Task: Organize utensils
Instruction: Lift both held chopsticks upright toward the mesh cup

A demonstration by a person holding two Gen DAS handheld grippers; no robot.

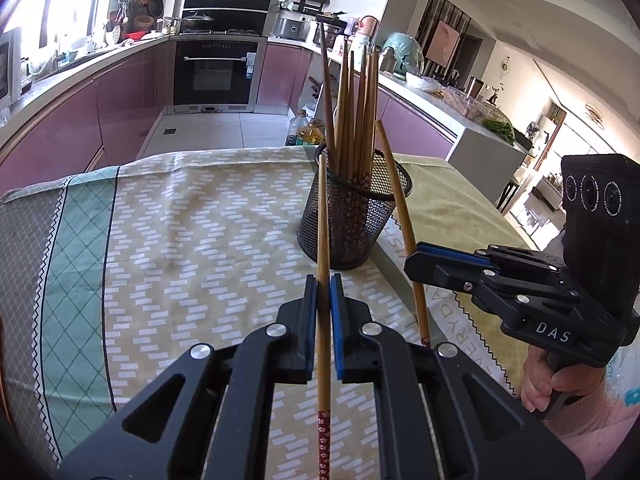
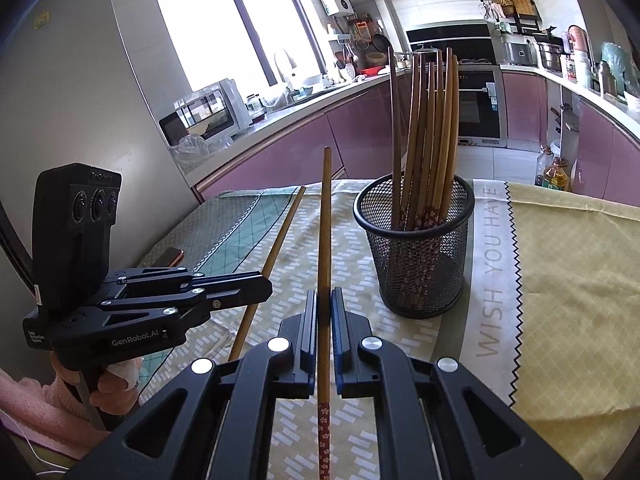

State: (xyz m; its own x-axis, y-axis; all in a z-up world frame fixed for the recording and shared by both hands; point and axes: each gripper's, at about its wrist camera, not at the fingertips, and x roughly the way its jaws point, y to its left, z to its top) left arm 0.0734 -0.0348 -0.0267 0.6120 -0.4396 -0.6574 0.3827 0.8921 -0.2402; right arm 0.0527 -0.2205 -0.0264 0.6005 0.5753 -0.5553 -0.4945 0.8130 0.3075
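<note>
While the left gripper (image 1: 324,280) has its blue-padded jaws closed tight on one bamboo chopstick (image 1: 323,240), the right gripper (image 2: 325,294) clamps a second chopstick (image 2: 325,240) the same way. Each stick runs forward between the fingers, plain tip up and far, red flower-patterned end near the camera. In the left wrist view the right gripper (image 1: 416,258) shows at the right, a hand (image 1: 560,384) in a pink sleeve on its grip, its stick slanting up beside the holder. A black mesh holder (image 2: 416,256) stands upright on the patterned cloth (image 1: 200,220) over the table, just beyond both grippers and to the right of the held sticks in the right wrist view. It holds a bundle of chopsticks (image 2: 428,132) standing tips up, patterned ends down. Kitchen counters and an oven lie far behind.
</note>
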